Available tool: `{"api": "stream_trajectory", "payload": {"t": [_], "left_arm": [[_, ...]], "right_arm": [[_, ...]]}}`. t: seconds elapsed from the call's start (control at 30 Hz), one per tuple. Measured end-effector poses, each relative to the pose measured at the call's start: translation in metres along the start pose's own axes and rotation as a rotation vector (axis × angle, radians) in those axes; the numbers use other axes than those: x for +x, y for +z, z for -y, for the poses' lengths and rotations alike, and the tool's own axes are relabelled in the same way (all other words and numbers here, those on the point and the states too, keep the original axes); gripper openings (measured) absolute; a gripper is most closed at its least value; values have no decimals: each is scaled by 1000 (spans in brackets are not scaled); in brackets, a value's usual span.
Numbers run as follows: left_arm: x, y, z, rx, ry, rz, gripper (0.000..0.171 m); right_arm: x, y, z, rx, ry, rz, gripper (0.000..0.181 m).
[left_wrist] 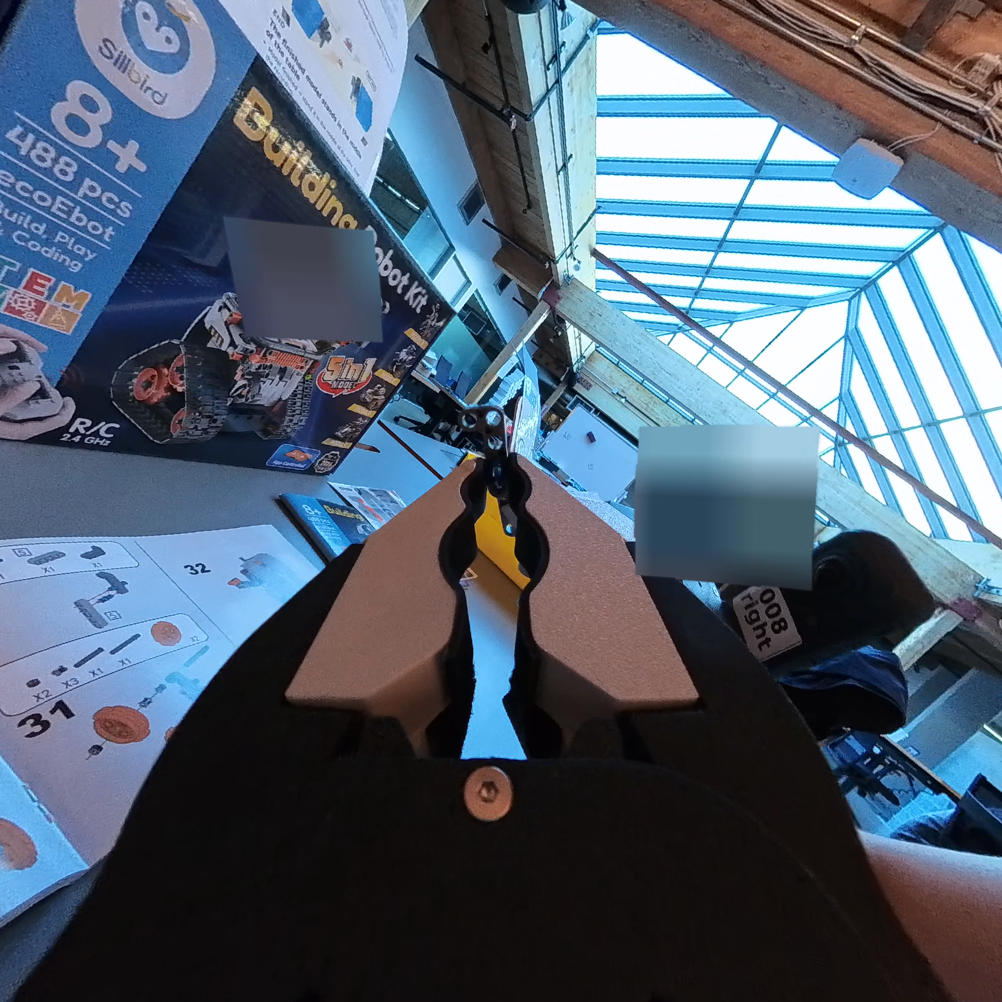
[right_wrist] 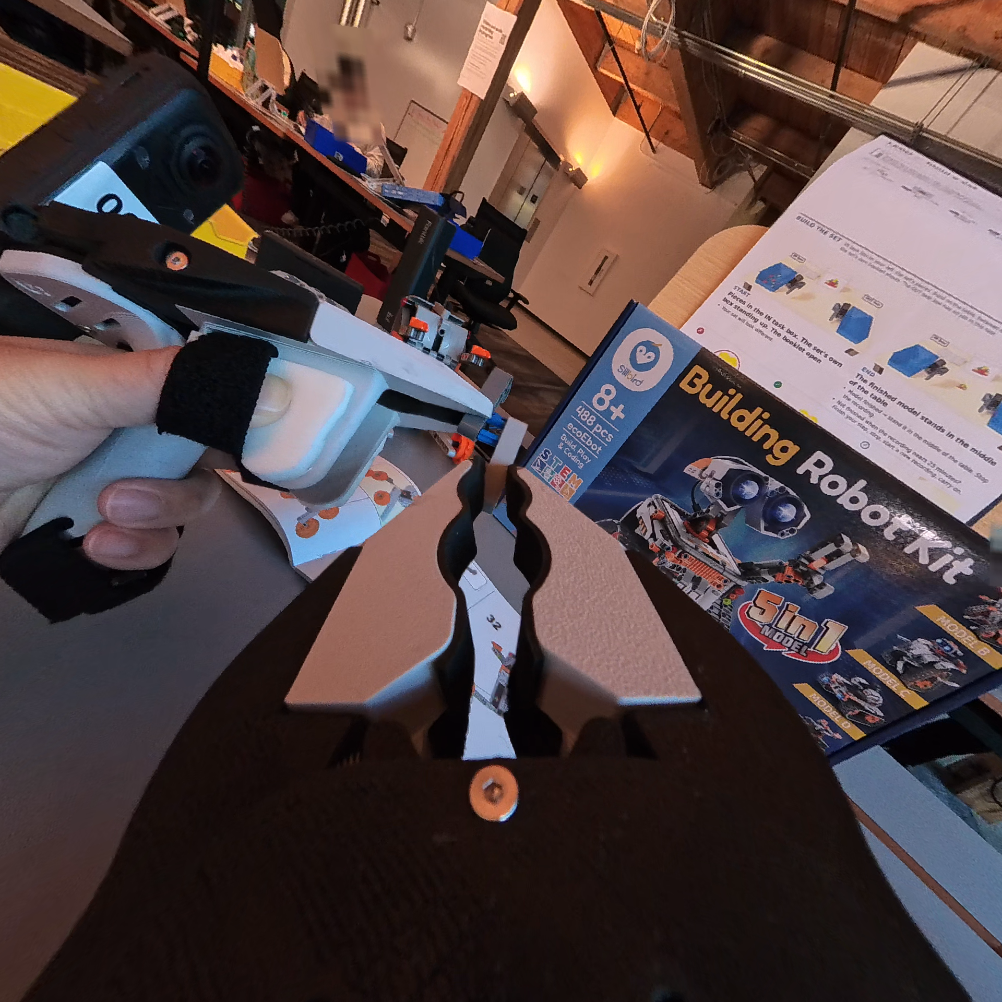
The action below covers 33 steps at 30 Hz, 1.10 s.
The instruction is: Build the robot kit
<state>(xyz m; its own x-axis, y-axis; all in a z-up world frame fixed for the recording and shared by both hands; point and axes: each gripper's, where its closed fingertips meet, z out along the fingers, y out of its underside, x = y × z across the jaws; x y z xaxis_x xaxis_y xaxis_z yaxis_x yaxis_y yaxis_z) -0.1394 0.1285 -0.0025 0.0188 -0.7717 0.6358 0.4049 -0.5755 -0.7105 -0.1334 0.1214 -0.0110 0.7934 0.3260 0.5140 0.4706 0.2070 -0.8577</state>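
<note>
Left wrist view is showing the kit box (left_wrist: 179,260) standing on the desk (left_wrist: 135,488), the open booklet (left_wrist: 108,623) lying beside it, while the left claw (left_wrist: 494,466) is clenching a small black-and-silver piece (left_wrist: 488,428). The right claw (right_wrist: 494,471) is gripping a flat pale piece (right_wrist: 508,442) just beside the left claw's tip; bringing both pieces together slowly would help alignment.

Left wrist view: cold daylight pours through the skylight (left_wrist: 759,260), blown out white, leaving the box (left_wrist: 217,325) bluish and shaded. Right wrist view: warm, dimmer light from wall lamps (right_wrist: 523,78) — orange cast on the beams. Both pictures bend strongly at the edges; the near black gripper bodies are soft, and far shelves blur.
</note>
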Motion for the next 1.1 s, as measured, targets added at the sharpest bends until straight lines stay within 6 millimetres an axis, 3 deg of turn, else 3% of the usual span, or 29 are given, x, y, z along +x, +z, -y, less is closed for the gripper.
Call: {"api": "stream_trajectory", "payload": {"t": [1.1], "left_arm": [[-7, -1, 1, 3, 25, 43, 5]], "right_arm": [[-1, 6, -5, -57, 51, -52, 6]]}}
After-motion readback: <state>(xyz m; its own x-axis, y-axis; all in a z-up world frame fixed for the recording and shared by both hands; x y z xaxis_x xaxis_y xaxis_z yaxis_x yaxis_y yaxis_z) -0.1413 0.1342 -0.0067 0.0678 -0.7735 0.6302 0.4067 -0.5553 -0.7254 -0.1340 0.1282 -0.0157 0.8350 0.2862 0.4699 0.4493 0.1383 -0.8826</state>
